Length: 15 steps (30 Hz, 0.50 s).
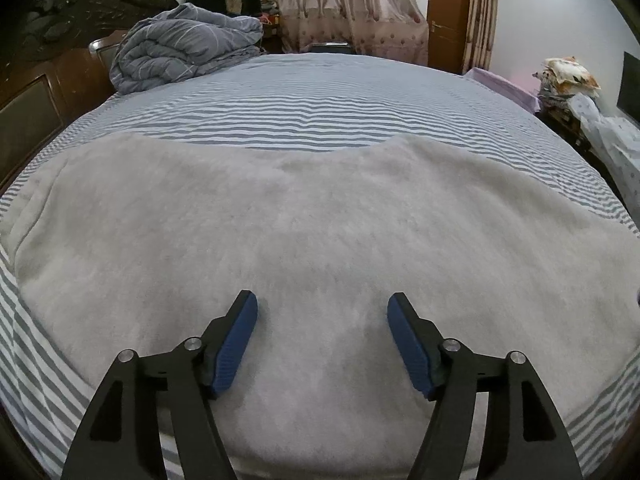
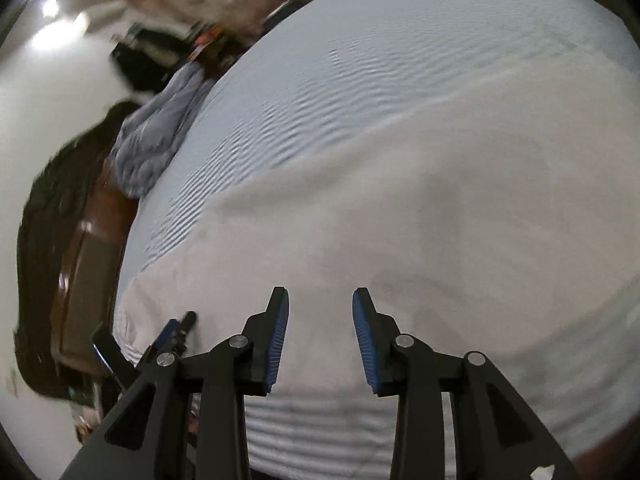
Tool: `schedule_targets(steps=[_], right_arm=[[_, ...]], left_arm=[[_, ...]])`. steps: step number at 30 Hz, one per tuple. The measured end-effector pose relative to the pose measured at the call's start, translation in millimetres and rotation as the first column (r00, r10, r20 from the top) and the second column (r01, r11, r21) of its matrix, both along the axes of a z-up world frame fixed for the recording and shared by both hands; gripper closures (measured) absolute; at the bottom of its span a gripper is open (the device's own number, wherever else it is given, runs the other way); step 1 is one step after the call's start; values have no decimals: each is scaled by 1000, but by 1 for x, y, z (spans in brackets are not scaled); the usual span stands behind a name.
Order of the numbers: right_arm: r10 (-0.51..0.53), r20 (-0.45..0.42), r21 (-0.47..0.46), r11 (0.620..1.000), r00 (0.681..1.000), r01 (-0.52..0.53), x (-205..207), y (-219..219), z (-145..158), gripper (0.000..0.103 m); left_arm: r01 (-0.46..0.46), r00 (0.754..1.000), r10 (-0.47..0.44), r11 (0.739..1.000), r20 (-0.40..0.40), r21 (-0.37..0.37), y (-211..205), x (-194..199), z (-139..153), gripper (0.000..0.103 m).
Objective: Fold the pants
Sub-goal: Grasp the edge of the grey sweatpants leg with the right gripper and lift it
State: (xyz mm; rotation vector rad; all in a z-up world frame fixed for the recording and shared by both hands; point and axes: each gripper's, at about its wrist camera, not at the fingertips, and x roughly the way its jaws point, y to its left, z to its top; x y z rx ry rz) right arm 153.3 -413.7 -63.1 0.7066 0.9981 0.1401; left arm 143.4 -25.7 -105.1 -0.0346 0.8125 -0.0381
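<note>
Pants point(image 1: 304, 232) are spread flat across the near part of the bed point(image 1: 320, 92), a pale fluffy pair on the striped sheet, and they look unfolded so far.

Left gripper point(image 1: 322, 306) hangs just over the fleece with its 2 blue pads spread wide, holding nothing. Right gripper point(image 2: 320, 300) is also spread and empty, over the near edge of the pants (that view is tilted and blurry, so I can't say whether it touches).

What could go wrong: thick fleece could make a pinch grab only the top layer, so the fold drags crooked. A pinch could also catch the sheet underneath and lift it too.

No brand, label or writing readable anywhere.
</note>
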Motion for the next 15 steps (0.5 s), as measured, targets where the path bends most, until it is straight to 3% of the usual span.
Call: schedule_targets(steps=[4,7,11,15], right_arm=[[-128,-17,90,988,992,129,-54,-59,-21,67],[-170,-31,158,972,985,173,-71,-81,-39,63],[-152,-32,266,952,988,155,-71,-80,-63,57],[-107,-1,330,938,994,101,-58,-64,-78,54]], left_arm=[[23,999,-23,1000,-24,-15,-8,-7,11,35],[59,998,-59,998,-13,18,-25,-17,22,35],[140,990,-140,990,-6,30,-58,-25,35,34],[199,979,-199,980,-33,-14,-88,-20,37,34]])
